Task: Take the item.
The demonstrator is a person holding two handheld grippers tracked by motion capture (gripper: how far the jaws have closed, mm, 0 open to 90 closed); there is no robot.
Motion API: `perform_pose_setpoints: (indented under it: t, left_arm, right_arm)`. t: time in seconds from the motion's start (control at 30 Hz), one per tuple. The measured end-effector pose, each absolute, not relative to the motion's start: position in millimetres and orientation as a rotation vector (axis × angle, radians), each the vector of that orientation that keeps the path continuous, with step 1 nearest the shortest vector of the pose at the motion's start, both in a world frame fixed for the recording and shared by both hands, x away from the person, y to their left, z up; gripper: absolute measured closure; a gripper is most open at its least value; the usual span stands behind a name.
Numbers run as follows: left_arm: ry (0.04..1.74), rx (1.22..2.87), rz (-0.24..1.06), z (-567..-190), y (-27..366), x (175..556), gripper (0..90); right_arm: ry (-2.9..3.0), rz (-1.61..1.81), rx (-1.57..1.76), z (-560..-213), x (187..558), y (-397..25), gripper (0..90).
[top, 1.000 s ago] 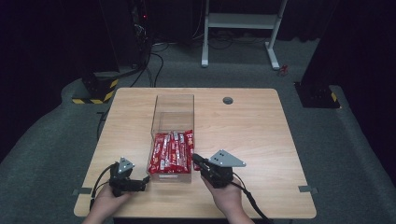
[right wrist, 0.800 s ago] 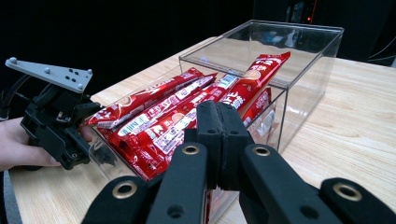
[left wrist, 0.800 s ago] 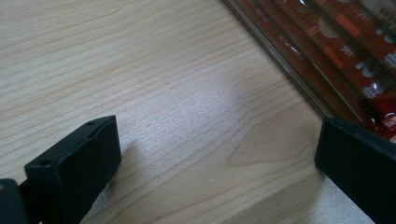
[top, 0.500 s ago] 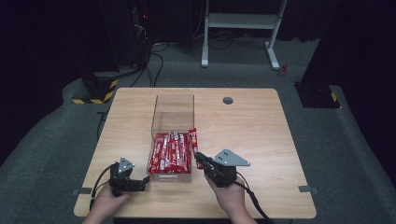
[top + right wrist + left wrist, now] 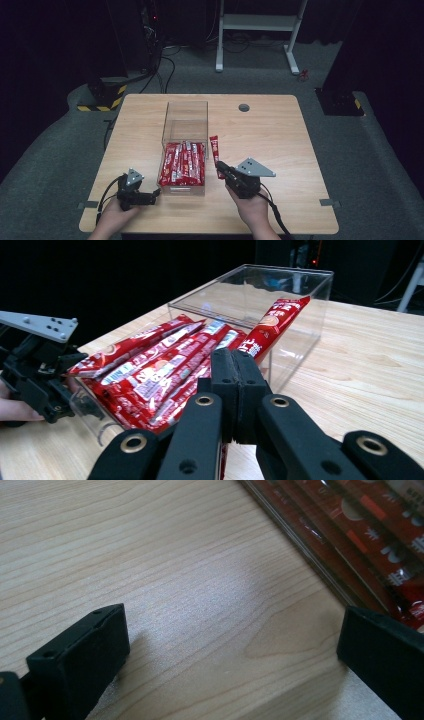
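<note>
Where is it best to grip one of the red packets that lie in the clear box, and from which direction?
Probably from above, through the open top of the clear box. The red packets lie flat, side by side, so pinch one across its narrow width near an end, with the jaws set across its length.

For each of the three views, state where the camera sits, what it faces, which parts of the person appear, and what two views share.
High view: above the near side, facing the table; forearms, both hands.
Left gripper view: on the left gripper, jaws apart, facing tabletop and box edge.
Right gripper view: on the right gripper, shut on a sachet; left hand at its left.
Shared: box of sachets.
</note>
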State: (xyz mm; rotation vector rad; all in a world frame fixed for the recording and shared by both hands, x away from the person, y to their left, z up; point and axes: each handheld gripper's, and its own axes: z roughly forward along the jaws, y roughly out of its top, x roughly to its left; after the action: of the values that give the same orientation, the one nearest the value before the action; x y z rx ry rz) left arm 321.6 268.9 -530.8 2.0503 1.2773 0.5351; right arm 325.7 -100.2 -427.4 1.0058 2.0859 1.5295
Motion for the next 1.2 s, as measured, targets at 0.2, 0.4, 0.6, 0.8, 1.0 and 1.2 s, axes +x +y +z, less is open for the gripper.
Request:
perform_pose_setpoints:
  t: [0.2, 0.4, 0.6, 0.8, 1.0, 1.2]
  left_arm:
    - [1.277, 2.050, 0.535, -531, 269, 322, 0.6]
    - [1.277, 2.051, 0.535, -531, 269, 322, 0.6]
    - [1.277, 2.051, 0.535, -531, 269, 322, 0.6]
    - [1.285, 2.046, 0.537, -531, 269, 321, 0.6]
    - [1.311, 2.034, 0.546, -531, 270, 321, 0.6]
    - [1.311, 2.033, 0.546, -531, 270, 321, 0.6]
  right_arm:
    - [2.065, 1.519, 1.028, -427, 329, -109, 90.0]
    - [2.043, 1.507, 1.048, -427, 333, -118, 90.0]
    - [2.025, 1.483, 1.064, -427, 339, -126, 90.0]
    - [2.007, 1.455, 1.098, -430, 349, -135, 90.0]
    - [1.987, 1.428, 1.129, -434, 357, -144, 90.0]
    - [1.978, 1.382, 1.150, -440, 366, -150, 90.0]
